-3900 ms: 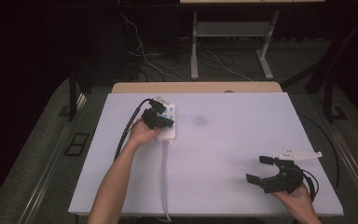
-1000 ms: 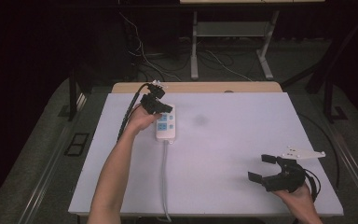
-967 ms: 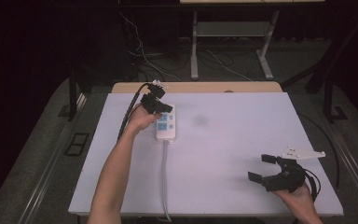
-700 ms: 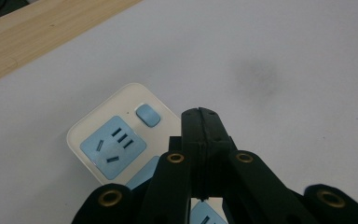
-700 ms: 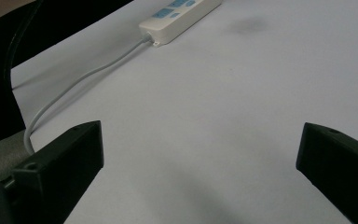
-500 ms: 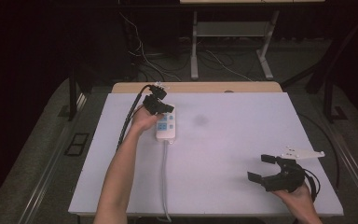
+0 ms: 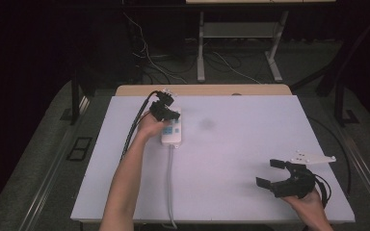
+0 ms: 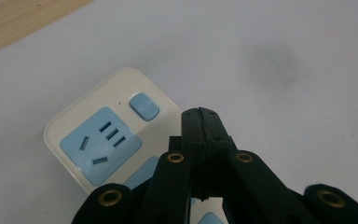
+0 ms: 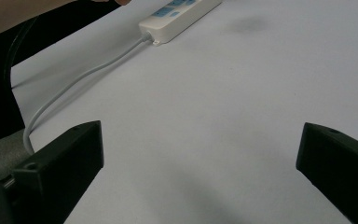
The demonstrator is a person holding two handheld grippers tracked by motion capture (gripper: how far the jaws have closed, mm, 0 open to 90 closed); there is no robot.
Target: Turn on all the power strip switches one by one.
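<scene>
- Dark floor with loose cables rings the white surface (image 7: 250, 159), a wooden strip along its far edge.
- Left gripper (image 8: 199, 116) has its jaws pressed together on nothing, tips over the power strip (image 7: 172, 131) at about 11 o'clock on the surface (a blue button (image 8: 144, 106) sits just beyond the tips).
- Power strip's grey cord (image 7: 171, 183) runs toward 6 o'clock, off the near edge.
- Right gripper (image 7: 273, 174) rests at about 4 o'clock, jaws spread wide, well apart from the strip.
- A faint dark smudge (image 7: 206, 124) lies at 12 o'clock.
</scene>
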